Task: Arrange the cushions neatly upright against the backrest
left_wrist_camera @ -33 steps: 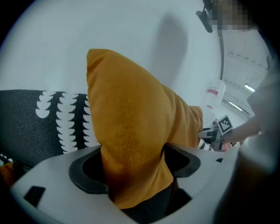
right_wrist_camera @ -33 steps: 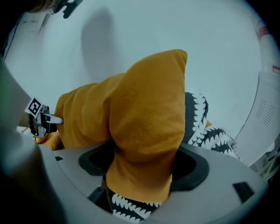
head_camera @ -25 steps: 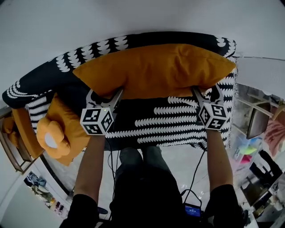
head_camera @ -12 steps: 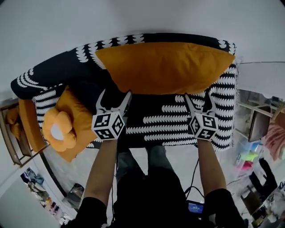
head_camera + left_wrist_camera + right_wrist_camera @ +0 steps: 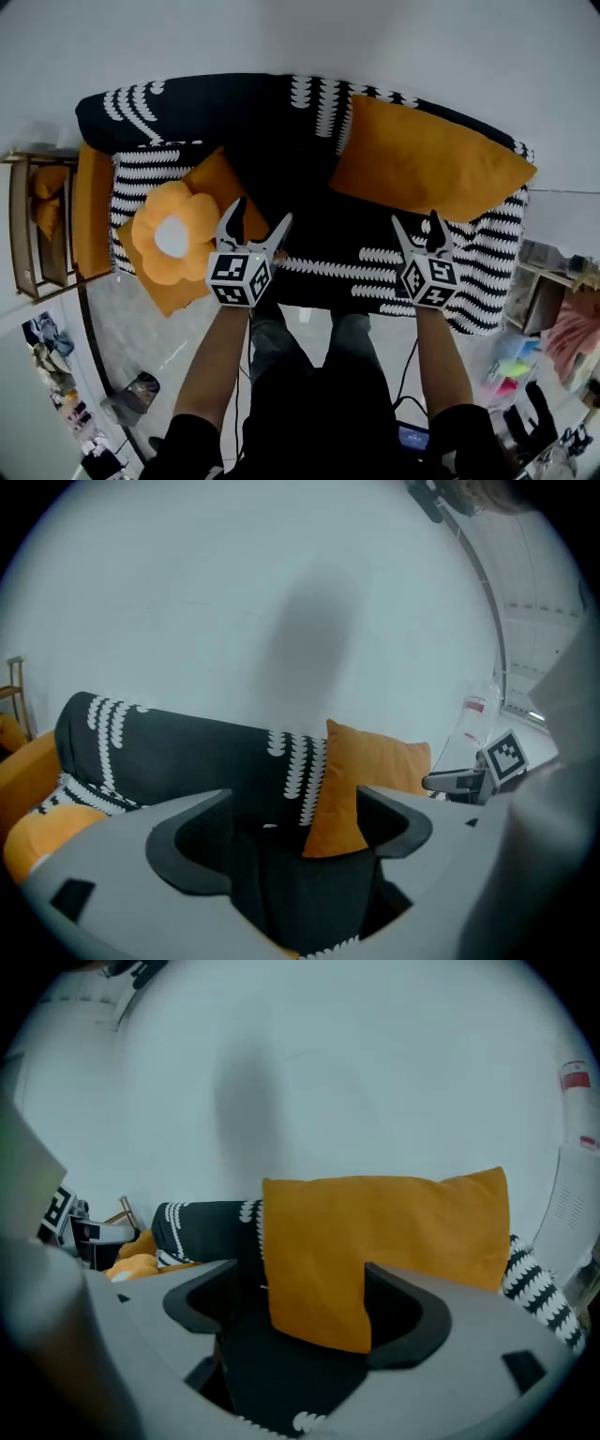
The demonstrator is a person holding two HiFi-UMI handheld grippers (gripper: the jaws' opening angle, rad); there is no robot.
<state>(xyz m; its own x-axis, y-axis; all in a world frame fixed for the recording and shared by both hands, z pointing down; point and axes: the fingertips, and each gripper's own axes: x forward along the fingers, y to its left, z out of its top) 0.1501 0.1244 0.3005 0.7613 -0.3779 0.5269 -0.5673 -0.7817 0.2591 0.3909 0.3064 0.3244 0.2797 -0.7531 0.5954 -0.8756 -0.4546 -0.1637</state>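
Note:
A large orange cushion (image 5: 427, 169) (image 5: 361, 771) (image 5: 394, 1232) stands upright against the backrest at the right end of the black-and-white patterned sofa (image 5: 281, 117). An orange square cushion (image 5: 220, 187) lies flat on the left of the seat, with a flower-shaped cushion (image 5: 173, 234) resting on it. My left gripper (image 5: 255, 225) hovers open beside the flower cushion, nothing between its jaws. My right gripper (image 5: 422, 230) hangs open over the seat, in front of and apart from the big cushion.
A wooden side rack (image 5: 42, 225) with orange items stands left of the sofa. A white wall rises behind the backrest. Clutter and a pink cloth (image 5: 572, 328) lie on the floor at the right. The seat middle (image 5: 319, 225) is bare.
Both grippers have let go of the large cushion and drawn back toward me. The cushion now leans at the right end of the backrest. The view has swung left, showing the flower cushion more fully.

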